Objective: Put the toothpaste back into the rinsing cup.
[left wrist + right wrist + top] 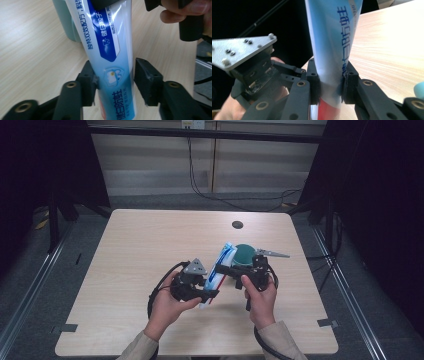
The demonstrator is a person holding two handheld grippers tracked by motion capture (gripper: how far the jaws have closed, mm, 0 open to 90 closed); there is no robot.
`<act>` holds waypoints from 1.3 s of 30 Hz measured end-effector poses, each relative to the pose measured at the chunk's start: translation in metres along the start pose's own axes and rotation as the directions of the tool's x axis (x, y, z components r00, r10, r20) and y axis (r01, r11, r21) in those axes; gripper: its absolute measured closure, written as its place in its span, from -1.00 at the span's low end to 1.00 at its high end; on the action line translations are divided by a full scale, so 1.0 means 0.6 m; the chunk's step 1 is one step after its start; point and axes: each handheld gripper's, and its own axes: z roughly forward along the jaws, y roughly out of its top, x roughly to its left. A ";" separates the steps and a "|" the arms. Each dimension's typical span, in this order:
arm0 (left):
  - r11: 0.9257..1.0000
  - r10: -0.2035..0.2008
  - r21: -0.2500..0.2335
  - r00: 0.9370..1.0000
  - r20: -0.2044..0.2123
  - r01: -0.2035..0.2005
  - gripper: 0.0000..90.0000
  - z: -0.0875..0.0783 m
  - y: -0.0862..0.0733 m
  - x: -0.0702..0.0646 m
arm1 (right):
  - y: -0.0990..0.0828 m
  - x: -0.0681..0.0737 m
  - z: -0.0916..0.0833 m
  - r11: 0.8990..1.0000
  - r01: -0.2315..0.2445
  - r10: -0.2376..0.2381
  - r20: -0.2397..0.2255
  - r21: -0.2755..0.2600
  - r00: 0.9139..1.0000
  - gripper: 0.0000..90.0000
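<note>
2 grippers meet at 1 toothpaste tube above the middle of the table. The tube is long and thin. In the high view its long line runs from near the person, tilted up and away toward the green cup.

The right gripper has its jaws pressed tight on the tube from both sides, close to the red end. This gripper has the tube now.

The left gripper has its jaws partly open. The tube runs between them. One jaw is right against the tube, and the other stands a little apart from it, so it does not squeeze.

Both hands are just beside each other, with the tube between them. The left hand sits at the near end of the tube, and the right hand is beside its middle.

The cup stands just behind the far end of the tube. I think the next move needs the left gripper to slide off along the tube without knocking it, and the cup is the 1 thing close enough to bump. A small dark round spot on the table lies well apart.
</note>
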 end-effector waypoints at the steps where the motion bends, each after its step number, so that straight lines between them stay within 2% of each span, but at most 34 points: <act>1: 1.000 -0.009 -0.004 1.000 0.008 0.009 0.12 0.000 -0.001 0.002 | 0.001 0.002 0.000 1.000 0.015 -0.015 0.006 0.002 1.000 0.63; 3: 1.000 -0.014 -0.024 1.000 0.018 0.014 -0.01 0.000 -0.003 0.004 | 0.003 0.004 -0.002 0.999 0.033 -0.033 0.007 0.004 0.999 0.63; 8: 1.000 0.004 -0.015 1.000 -0.008 -0.004 -0.46 -0.005 -0.009 0.006 | 0.007 0.004 -0.011 0.996 0.092 -0.093 0.043 0.005 0.995 0.63; 10: 1.000 0.003 -0.021 1.000 -0.009 -0.003 -0.52 -0.008 -0.016 0.011 | 0.008 0.003 -0.016 0.994 0.105 -0.105 0.050 -0.002 0.993 0.63; 13: 1.000 -0.012 0.012 1.000 -0.028 0.012 -0.64 -0.008 -0.033 0.020 | 0.014 0.002 -0.026 0.992 0.125 -0.124 0.069 -0.007 0.990 0.63; 16: 0.999 -0.039 0.023 0.999 -0.018 0.040 -0.66 -0.008 -0.055 0.031 | 0.020 -0.001 -0.035 0.990 0.139 -0.138 0.079 -0.010 0.987 0.63; 17: 0.999 -0.045 0.028 0.999 -0.024 0.045 -0.66 -0.008 -0.063 0.035 | 0.025 0.000 -0.041 0.987 0.161 -0.159 0.093 -0.011 0.983 0.63; 19: 0.997 -0.076 0.030 0.996 -0.037 0.077 -0.66 -0.009 -0.077 0.043 | 0.027 0.000 -0.042 0.986 0.168 -0.166 0.100 -0.008 0.981 0.63; 21: 0.995 -0.089 0.037 0.995 -0.040 0.090 -0.66 -0.007 -0.089 0.050 | 0.031 -0.001 -0.046 0.985 0.172 -0.170 0.108 -0.009 0.980 0.63; 24: 0.993 -0.092 0.066 0.994 -0.067 0.096 -0.66 -0.006 -0.108 0.059 | 0.035 -0.004 -0.050 0.986 0.169 -0.167 0.113 -0.011 0.979 0.63; 26: 0.991 -0.105 0.073 0.991 -0.081 0.111 -0.66 -0.004 -0.117 0.063 | 0.037 -0.004 -0.050 0.983 0.183 -0.181 0.124 -0.005 0.976 0.63; 29: 0.989 -0.104 0.090 0.987 -0.126 0.116 -0.66 -0.004 -0.134 0.070 | 0.041 -0.004 -0.051 0.982 0.190 -0.187 0.130 -0.005 0.974 0.63; 31: 0.987 -0.118 0.091 0.984 -0.132 0.131 -0.66 -0.004 -0.143 0.074 | 0.043 -0.004 -0.051 0.981 0.193 -0.191 0.132 -0.006 0.973 0.63; 33: 0.986 -0.099 0.121 0.983 -0.154 0.118 -0.66 -0.004 -0.152 0.076 | 0.046 -0.003 -0.052 0.980 0.197 -0.195 0.133 -0.004 0.972 0.63; 36: 0.985 -0.096 0.126 0.979 -0.179 0.119 -0.66 -0.001 -0.163 0.080 | 0.049 -0.001 -0.052 0.978 0.209 -0.207 0.135 0.004 0.969 0.63; 38: 0.989 -0.090 0.103 0.980 -0.179 0.110 -0.67 -0.004 -0.170 0.081 | 0.051 -0.001 -0.053 0.978 0.211 -0.209 0.141 0.001 0.968 0.63; 39: 0.989 -0.078 0.107 0.980 -0.186 0.099 -0.66 -0.005 -0.171 0.081 | 0.052 -0.001 -0.053 0.977 0.211 -0.209 0.142 0.002 0.967 0.63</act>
